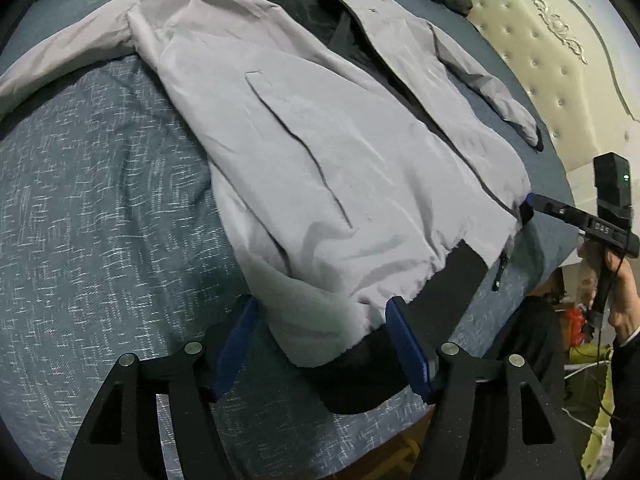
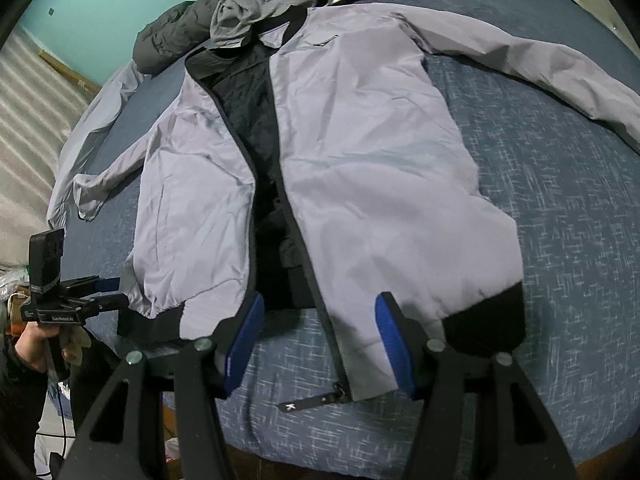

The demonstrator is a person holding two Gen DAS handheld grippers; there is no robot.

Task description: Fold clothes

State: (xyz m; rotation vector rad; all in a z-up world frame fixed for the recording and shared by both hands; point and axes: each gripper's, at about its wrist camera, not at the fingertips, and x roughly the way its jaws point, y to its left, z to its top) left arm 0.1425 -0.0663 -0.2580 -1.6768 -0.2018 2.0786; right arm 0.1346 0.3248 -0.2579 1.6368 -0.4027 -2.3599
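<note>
Grey zip jacket point(image 2: 360, 152), spread open, front up, hem at the bed's point(image 2: 560, 208) near edge
Left gripper point(image 1: 320, 344) and right gripper point(image 2: 320, 340) both gape empty over hem corners; pinch hem fully, lift evenly, avoid dragging sleeves

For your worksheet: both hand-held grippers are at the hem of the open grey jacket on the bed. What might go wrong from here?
1. The jacket lies unzipped, so lifting its hem could splay the front panels unevenly.
2. The dangling zipper pull might snag.
3. The spread sleeve may drag and wrinkle.
</note>
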